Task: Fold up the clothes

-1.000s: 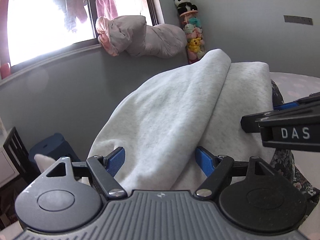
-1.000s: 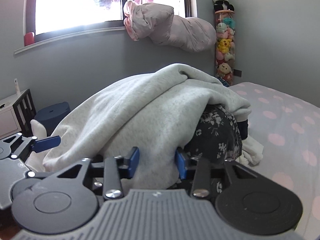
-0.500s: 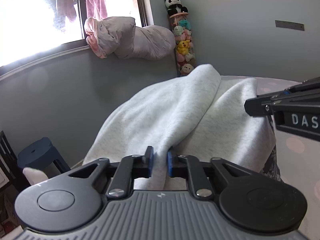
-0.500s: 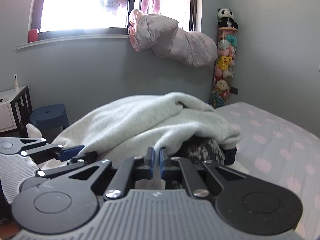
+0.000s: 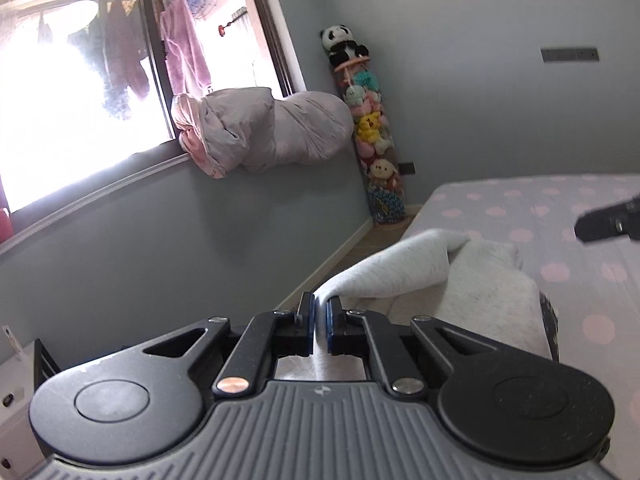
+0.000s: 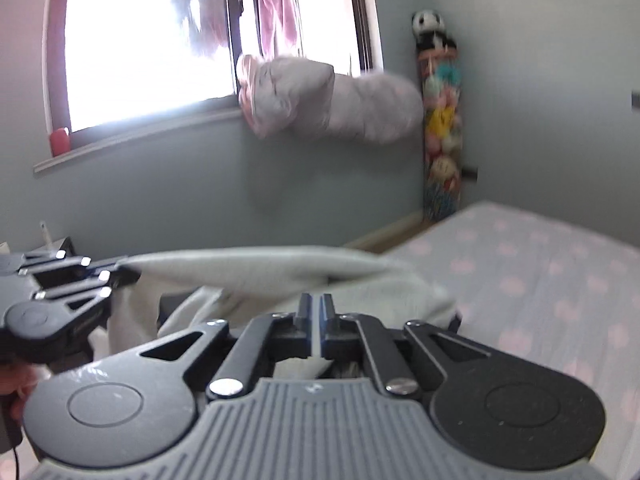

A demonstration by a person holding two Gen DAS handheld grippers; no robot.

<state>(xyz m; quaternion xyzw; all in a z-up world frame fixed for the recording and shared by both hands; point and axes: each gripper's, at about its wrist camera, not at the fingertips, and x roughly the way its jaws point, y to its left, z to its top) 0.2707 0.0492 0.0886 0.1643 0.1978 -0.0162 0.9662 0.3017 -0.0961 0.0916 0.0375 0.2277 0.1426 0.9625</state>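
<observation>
A light grey sweatshirt (image 5: pixel 420 272) lies crumpled on the pink-dotted bed (image 5: pixel 560 216). My left gripper (image 5: pixel 319 308) is shut on one corner of it and holds that corner up. In the right wrist view my right gripper (image 6: pixel 318 308) pinches another part of the sweatshirt (image 6: pixel 280 272) with cloth between its pads, though the jaws are opening slightly. The fabric hangs stretched between the two grippers. The left gripper (image 6: pixel 116 276) shows at the left of that view, and the right gripper (image 5: pixel 608 224) at the right edge of the left wrist view. A dark floral garment (image 5: pixel 550 320) peeks out under the sweatshirt.
A grey wall with a window stands ahead, with a rolled quilt (image 5: pixel 272 132) on the sill. A tall tube of plush toys (image 5: pixel 372 136) fills the corner. A white side table (image 5: pixel 12 360) sits at the left. A hand (image 6: pixel 20 388) holds the left gripper.
Both grippers closed on the sweatshirt's edge and rose, lifting it. The pile now sits lower in both views, and the bed beyond it shows.
</observation>
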